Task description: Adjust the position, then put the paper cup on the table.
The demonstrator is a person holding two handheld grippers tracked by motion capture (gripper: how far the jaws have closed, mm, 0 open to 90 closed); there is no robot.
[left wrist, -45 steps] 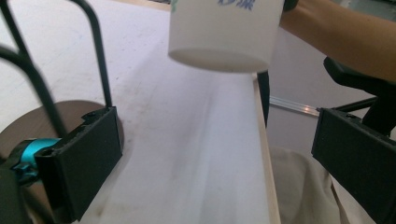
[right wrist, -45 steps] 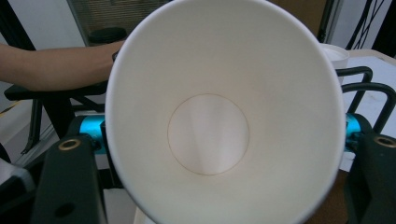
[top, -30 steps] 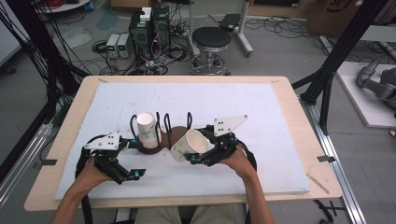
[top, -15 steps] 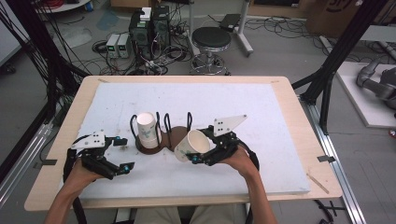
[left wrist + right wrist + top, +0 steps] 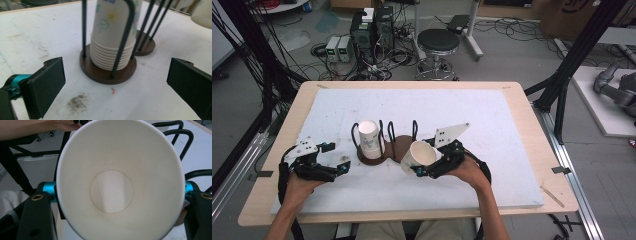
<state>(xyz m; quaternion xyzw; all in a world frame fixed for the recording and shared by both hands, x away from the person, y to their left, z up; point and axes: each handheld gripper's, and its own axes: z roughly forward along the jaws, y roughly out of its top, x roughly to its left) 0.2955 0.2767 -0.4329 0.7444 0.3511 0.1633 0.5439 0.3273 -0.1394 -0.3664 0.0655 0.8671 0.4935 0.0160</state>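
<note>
A stack of flowered paper cups (image 5: 369, 137) stands inside the left ring of a black wire holder on a brown base (image 5: 398, 151). My left gripper (image 5: 338, 169) rests low to the left of it, open and empty. In the left gripper view the cup stack (image 5: 112, 37) rises ahead between the wide-apart pads (image 5: 42, 87). My right gripper (image 5: 426, 169) is shut on a single white paper cup (image 5: 418, 155), held tilted beside the holder's right ring. The right gripper view looks straight into that cup (image 5: 120, 182).
The white mat (image 5: 492, 125) covers a wooden table (image 5: 532, 110). Wire hoops of the holder (image 5: 180, 135) stand just behind the held cup. The holder's second base (image 5: 147, 46) sits behind the stack. A stool (image 5: 438, 42) and electronics (image 5: 369, 30) are on the floor beyond.
My left gripper has drawn back leftward and slightly down, away from the cup stack. The right gripper and its cup have not moved.
</note>
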